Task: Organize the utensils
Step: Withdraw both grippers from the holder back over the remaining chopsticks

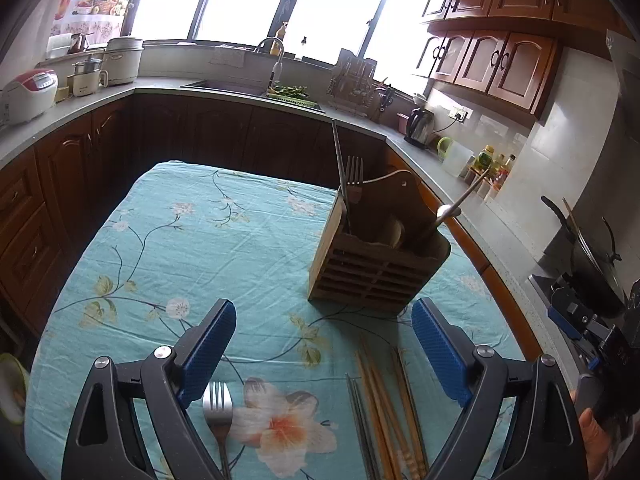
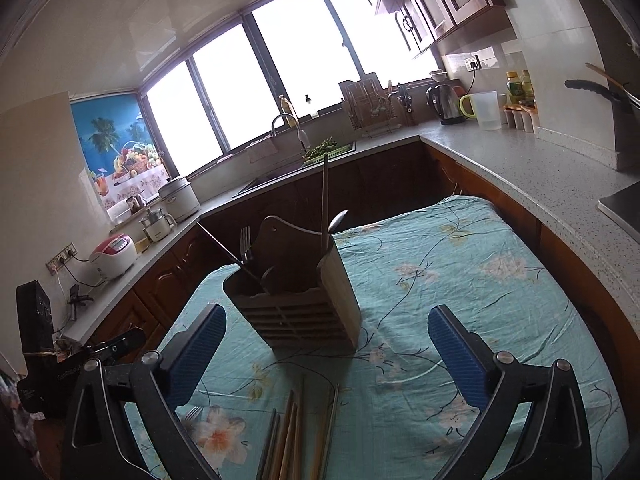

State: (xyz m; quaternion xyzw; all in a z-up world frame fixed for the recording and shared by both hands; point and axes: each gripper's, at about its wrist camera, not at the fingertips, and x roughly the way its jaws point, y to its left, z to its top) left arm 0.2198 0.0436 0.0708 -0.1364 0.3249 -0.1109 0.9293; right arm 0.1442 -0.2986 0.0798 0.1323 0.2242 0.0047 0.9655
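Observation:
A wooden utensil holder (image 1: 376, 256) stands on the teal floral tablecloth (image 1: 200, 240); it holds a fork (image 1: 354, 178), a metal chopstick and a spoon (image 1: 448, 212). It also shows in the right wrist view (image 2: 296, 292). A loose fork (image 1: 218, 412) lies near the front, just by my left finger. Several wooden and metal chopsticks (image 1: 384, 412) lie in front of the holder, also in the right wrist view (image 2: 300, 432). My left gripper (image 1: 322, 316) is open and empty above the cloth. My right gripper (image 2: 326, 320) is open and empty, short of the holder.
Kitchen counters (image 2: 520, 160) wrap around the table, with a sink (image 1: 240, 86), rice cooker (image 1: 30, 94), kettle (image 2: 446, 104), jug and bottles. A wok (image 1: 592, 256) sits on the stove at the right. The other gripper (image 1: 592, 332) shows at the left wrist view's right edge.

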